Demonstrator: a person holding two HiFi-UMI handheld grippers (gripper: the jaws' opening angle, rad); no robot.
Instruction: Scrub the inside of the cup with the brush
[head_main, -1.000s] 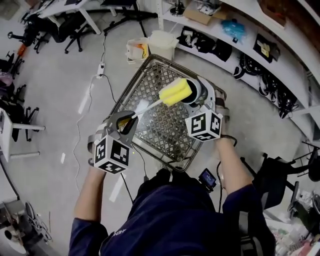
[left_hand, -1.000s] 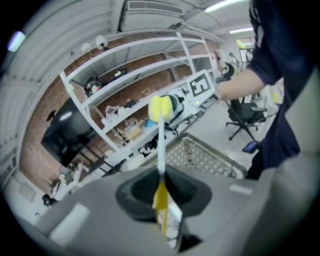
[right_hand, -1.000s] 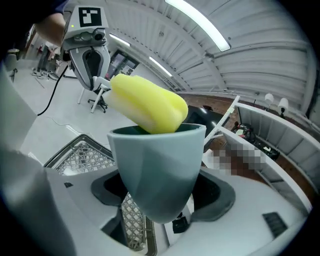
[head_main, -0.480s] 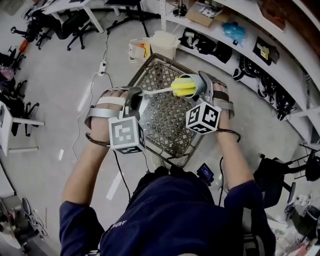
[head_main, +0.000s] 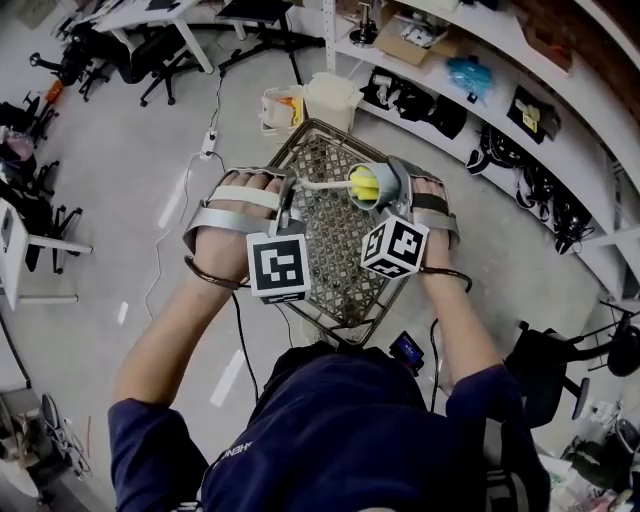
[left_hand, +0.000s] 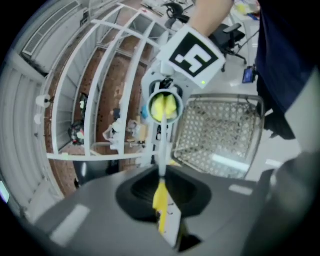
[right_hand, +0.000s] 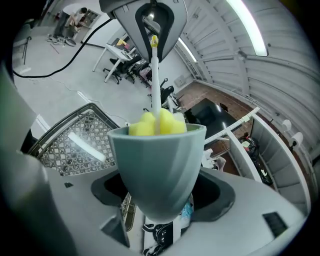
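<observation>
Brush (head_main: 362, 183) head now inside cup (head_main: 393, 186); left hand-held gripper (left_hand: 161, 201) clamps brush handle; right hand-held gripper (right_hand: 162, 207) clamps cup

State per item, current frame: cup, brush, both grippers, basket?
cup: held tipped sideways, mouth toward the left gripper, sponge head inside.
brush: gripped by its handle, yellow sponge end in the cup.
left gripper: shut on the brush handle.
right gripper: shut on the cup.
wire basket: upright, below both grippers.
</observation>
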